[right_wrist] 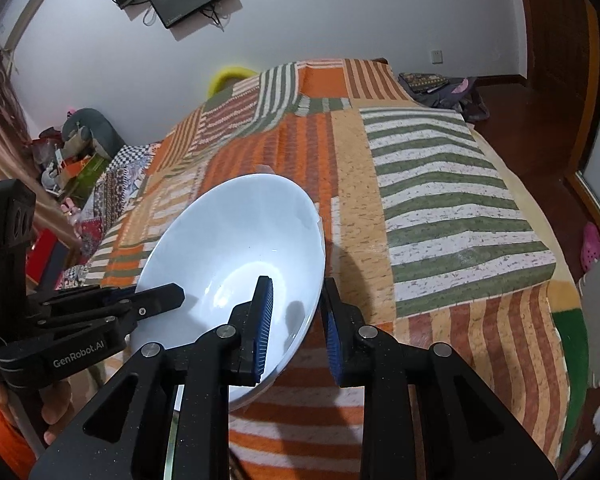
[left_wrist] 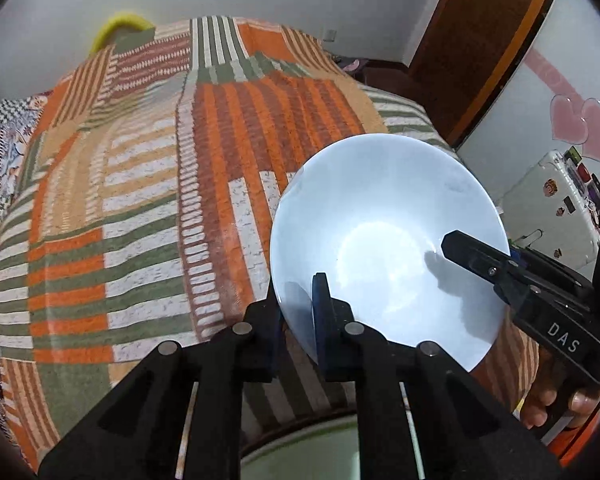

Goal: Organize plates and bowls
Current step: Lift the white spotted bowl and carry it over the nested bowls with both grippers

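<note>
A white bowl (left_wrist: 384,240) is held tilted above the striped bedspread (left_wrist: 140,200). My left gripper (left_wrist: 300,312) is shut on the bowl's near rim, one finger inside and one outside. My right gripper (right_wrist: 300,320) straddles the opposite rim of the same bowl (right_wrist: 236,248), one blue pad inside and one outside, with a small gap to the outer pad. The right gripper also shows in the left wrist view (left_wrist: 500,268), and the left gripper shows in the right wrist view (right_wrist: 140,304). A pale green rim (left_wrist: 300,456) lies below the grippers.
The bed is covered by an orange, green and white striped bedspread (right_wrist: 440,200). A yellow object (right_wrist: 228,76) sits at the far end. A white suitcase (left_wrist: 552,216) stands right of the bed. Clutter (right_wrist: 76,148) lies on the left; a wooden floor (right_wrist: 540,128) is on the right.
</note>
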A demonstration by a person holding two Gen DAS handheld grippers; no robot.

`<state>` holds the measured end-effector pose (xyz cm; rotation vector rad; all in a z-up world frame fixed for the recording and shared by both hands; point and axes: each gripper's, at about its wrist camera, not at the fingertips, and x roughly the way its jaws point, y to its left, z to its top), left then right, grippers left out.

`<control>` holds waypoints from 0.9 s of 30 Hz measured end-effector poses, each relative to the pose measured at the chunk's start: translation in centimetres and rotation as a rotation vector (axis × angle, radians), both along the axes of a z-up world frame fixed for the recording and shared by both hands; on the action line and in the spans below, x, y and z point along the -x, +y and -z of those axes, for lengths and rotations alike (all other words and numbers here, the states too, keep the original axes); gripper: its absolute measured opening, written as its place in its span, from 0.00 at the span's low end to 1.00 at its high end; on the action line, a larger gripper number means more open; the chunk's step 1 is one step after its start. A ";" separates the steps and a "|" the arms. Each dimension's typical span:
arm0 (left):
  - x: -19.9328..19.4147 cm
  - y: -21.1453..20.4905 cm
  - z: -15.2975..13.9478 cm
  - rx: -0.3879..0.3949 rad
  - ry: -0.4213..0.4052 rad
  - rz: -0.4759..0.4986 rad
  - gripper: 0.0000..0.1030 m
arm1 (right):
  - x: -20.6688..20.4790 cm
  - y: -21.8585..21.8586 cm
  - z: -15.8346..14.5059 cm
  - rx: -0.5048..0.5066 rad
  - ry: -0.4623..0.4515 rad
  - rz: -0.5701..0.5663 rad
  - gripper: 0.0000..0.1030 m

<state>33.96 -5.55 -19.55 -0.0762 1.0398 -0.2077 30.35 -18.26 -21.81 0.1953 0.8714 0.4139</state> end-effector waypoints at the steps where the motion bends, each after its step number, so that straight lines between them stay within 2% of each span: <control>1: 0.4 0.1 -0.5 0.002 -0.010 0.000 0.12 | 0.2 0.1 -0.2 -0.004 -0.004 -0.001 0.21; 12: 6.3 1.1 -5.8 -0.030 -0.142 -0.003 0.12 | 3.5 1.8 -3.7 -0.020 -0.084 -0.020 0.21; 27: 14.3 5.2 -10.8 0.035 -0.239 -0.051 0.12 | 7.9 5.0 -7.0 -0.010 -0.191 -0.084 0.22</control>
